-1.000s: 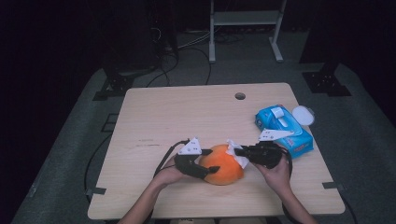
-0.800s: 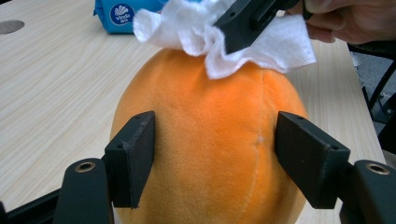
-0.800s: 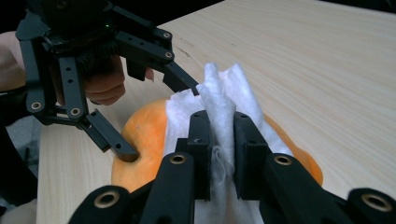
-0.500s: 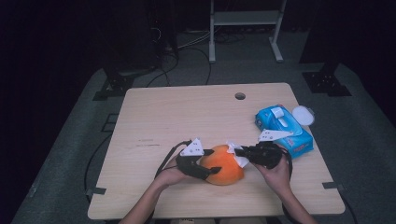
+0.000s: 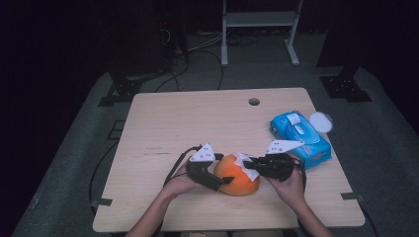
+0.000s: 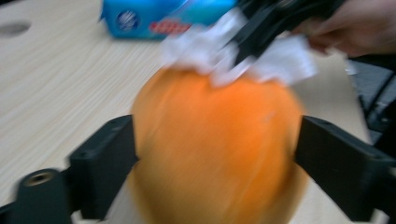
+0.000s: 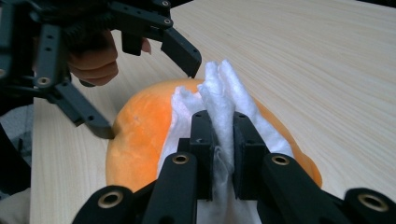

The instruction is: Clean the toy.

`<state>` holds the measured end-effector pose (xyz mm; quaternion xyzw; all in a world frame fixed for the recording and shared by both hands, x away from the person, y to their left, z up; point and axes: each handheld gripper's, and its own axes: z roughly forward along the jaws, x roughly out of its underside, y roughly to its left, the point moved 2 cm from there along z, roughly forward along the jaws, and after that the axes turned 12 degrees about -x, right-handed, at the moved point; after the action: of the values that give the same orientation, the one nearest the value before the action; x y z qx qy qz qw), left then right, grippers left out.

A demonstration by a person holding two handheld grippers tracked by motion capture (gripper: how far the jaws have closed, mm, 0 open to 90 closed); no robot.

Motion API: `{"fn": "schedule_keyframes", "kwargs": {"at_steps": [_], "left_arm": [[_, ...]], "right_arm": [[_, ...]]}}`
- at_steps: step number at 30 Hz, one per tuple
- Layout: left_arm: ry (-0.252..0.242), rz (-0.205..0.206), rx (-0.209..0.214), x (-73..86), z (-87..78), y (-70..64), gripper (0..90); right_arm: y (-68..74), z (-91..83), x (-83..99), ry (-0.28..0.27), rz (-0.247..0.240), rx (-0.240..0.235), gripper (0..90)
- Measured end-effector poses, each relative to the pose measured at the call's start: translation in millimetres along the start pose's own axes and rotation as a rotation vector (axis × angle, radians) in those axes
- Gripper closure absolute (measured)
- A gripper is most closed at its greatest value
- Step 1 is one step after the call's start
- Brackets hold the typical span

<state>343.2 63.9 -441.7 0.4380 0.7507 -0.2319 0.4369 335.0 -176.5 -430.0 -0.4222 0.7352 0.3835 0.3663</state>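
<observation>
Near the table's [image 5: 148, 148] front edge sat the orange fruit [image 5: 239, 175]; the left gripper [image 5: 213, 178] clasped it, one jaw on each side; the right gripper [image 5: 249, 165] pinched a white tissue [image 7: 219, 112] against its top; farther right lay a blue tissue pack [image 5: 299, 138].
</observation>
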Motion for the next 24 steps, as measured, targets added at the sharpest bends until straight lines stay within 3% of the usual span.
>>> {"fn": "schedule_keyframes", "kwargs": {"at_steps": [2,3,6,8,10,12,16,21,23,24], "left_arm": [[0.022,-0.059,0.024,4.4,5.3,2.8,9.8],[0.029,-0.060,0.030,5.7,7.2,2.4,12.0],[0.017,-0.005,0.013,2.4,5.3,-2.2,22.7],[0.011,0.054,0.006,-2.2,3.6,-8.8,25.8],[0.012,0.110,-0.004,-4.1,2.3,-14.6,27.2],[0.012,0.117,-0.004,-3.5,1.5,-14.0,28.3],[0.000,0.077,0.005,-1.6,2.7,-9.8,26.1],[0.005,-0.039,0.004,2.8,7.8,0.6,7.3],[0.020,-0.083,0.039,5.7,10.5,3.3,7.8],[0.018,-0.076,0.053,6.1,10.3,2.6,14.0]], "right_arm": [[-3.0,-3.1,1.4,-0.009,0.018,-0.007,79.9],[-3.1,-3.3,1.0,-0.012,0.022,-0.011,79.8],[2.2,-1.2,-3.5,-0.029,-0.001,-0.025,79.7],[9.6,2.2,-9.6,-0.041,-0.025,-0.052,79.7],[15.4,5.9,-14.4,-0.026,-0.058,-0.045,79.6],[14.9,6.2,-14.1,-0.016,-0.062,-0.039,79.7],[4.0,-0.3,-7.3,-0.014,-0.023,-0.016,79.9],[-4.2,-7.4,-1.0,-0.011,0.016,-0.002,79.9],[-4.7,-7.6,-0.8,-0.013,0.016,-0.004,79.9],[-3.8,-7.1,-1.4,-0.016,0.020,-0.008,79.9]]}}
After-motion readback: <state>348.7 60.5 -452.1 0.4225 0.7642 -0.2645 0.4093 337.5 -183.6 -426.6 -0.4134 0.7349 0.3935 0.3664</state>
